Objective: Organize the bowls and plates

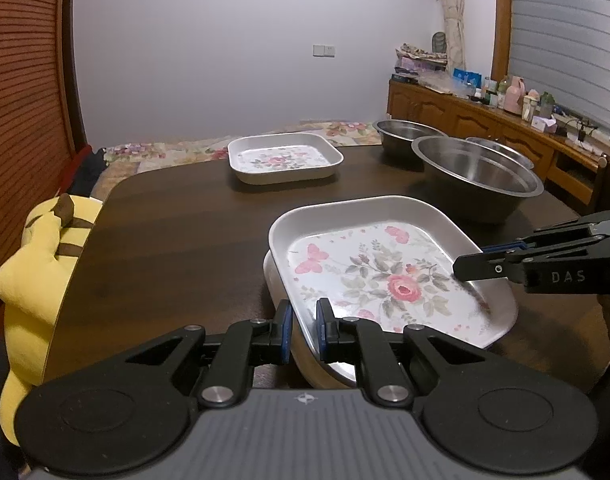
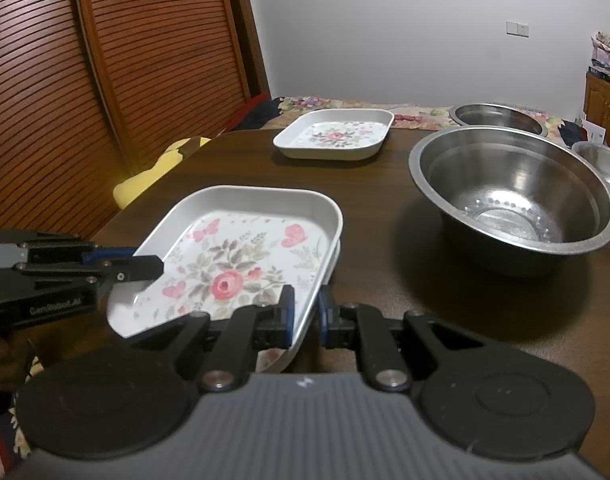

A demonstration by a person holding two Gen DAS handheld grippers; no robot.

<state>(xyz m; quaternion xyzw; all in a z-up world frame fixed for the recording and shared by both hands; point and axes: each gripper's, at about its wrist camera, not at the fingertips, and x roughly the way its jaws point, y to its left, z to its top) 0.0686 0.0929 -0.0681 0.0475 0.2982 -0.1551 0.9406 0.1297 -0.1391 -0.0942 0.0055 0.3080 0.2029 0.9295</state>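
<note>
A white square plate with a pink rose print (image 1: pixel 385 276) (image 2: pixel 241 256) is held over the dark wooden table (image 1: pixel 177 240), just above a second plate of the same kind (image 1: pixel 271 280) (image 2: pixel 273 356). My left gripper (image 1: pixel 304 320) (image 2: pixel 141 262) is shut on the upper plate's left rim. On the opposite rim my right gripper (image 2: pixel 305 312) (image 1: pixel 477 258) is shut as well. A third floral plate (image 1: pixel 285 158) (image 2: pixel 333 134) lies at the table's far side. A large steel bowl (image 1: pixel 477 172) (image 2: pixel 513 200) stands to the right, with two smaller steel bowls (image 1: pixel 409 132) (image 2: pixel 605 164) behind it.
A yellow plush toy (image 1: pixel 37 264) leans at the table's left edge. Beyond the table lies a bed with a floral quilt (image 1: pixel 177 152). A wooden sideboard crowded with bottles (image 1: pixel 505 120) runs along the right wall, and a slatted wooden door (image 2: pixel 65 80) stands on the left.
</note>
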